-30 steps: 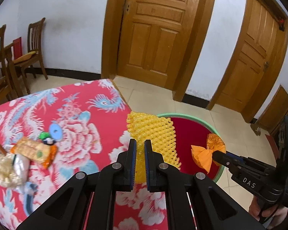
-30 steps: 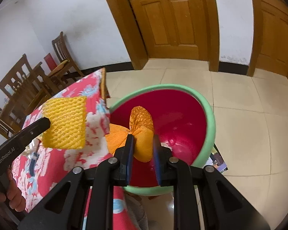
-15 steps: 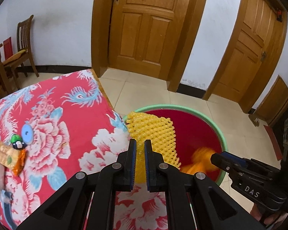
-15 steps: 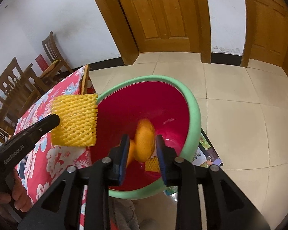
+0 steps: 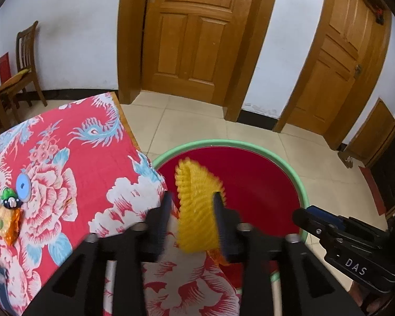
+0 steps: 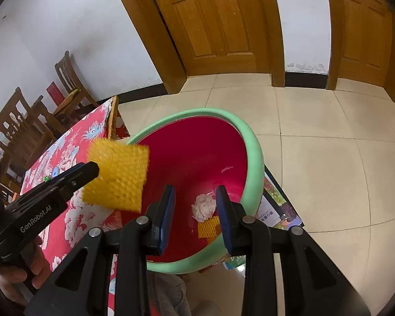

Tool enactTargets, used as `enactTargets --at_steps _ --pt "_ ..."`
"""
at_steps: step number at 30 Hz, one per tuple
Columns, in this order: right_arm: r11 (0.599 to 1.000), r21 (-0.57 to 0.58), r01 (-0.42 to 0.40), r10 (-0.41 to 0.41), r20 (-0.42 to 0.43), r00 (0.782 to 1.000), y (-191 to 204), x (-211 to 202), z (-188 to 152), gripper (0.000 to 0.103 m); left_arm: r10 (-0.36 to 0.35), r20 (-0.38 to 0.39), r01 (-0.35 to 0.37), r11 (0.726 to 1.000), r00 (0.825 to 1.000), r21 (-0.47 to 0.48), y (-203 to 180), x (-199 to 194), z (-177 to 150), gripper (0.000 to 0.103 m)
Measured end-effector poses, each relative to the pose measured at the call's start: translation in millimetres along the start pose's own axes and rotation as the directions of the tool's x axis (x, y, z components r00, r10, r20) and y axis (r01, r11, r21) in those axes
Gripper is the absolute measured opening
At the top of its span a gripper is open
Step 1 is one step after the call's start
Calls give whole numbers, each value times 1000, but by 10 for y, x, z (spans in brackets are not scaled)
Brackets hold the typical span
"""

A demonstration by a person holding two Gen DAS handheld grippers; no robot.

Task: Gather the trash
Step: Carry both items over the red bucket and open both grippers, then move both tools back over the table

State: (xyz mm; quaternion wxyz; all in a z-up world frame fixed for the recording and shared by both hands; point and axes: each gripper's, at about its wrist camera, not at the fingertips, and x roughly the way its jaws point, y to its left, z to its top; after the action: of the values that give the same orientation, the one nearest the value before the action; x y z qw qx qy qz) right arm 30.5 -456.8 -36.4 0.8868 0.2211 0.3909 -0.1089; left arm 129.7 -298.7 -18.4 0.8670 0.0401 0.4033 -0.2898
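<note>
A yellow foam fruit net (image 5: 197, 210) hangs blurred between the fingers of my left gripper (image 5: 192, 197), whose jaws are opening and have let go of it. It is over the near rim of a red basin with a green rim (image 5: 300, 181), which stands on the floor beside the table. From the right wrist the net (image 6: 117, 175) shows at the left gripper's tip (image 6: 92, 168), above the basin edge (image 6: 252, 144). My right gripper (image 6: 196, 192) is open and empty over the basin. Crumpled white paper (image 6: 204, 206) and an orange net piece (image 6: 209, 226) lie inside.
The table with a red floral cloth (image 5: 79, 158) holds an orange snack wrapper (image 5: 2, 221), a blue disc (image 5: 23, 185) and a small green piece (image 5: 9, 200) at its left. Wooden chairs (image 6: 65, 89) stand behind. A printed booklet (image 6: 276, 205) lies under the basin.
The left jaws have opened and the yellow net is slipping loose over the basin. The orange wrapper dropped from the right gripper into the basin. Both grippers moved closer over it.
</note>
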Motion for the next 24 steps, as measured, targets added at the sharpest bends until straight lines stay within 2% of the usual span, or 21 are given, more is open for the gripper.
enactTargets --at_steps 10,18,24 --pt "1000 -10 -18 19 25 1000 90 -155 10 34 22 33 -21 1000 999 -19 98 -285 -37 44" --pt "996 -56 -65 67 30 997 338 -265 -21 38 76 58 -72 995 995 -75 384 -646 -119 44" --pt "991 -91 -99 102 22 995 592 -283 -53 41 144 84 -132 982 986 -133 690 -978 -215 44"
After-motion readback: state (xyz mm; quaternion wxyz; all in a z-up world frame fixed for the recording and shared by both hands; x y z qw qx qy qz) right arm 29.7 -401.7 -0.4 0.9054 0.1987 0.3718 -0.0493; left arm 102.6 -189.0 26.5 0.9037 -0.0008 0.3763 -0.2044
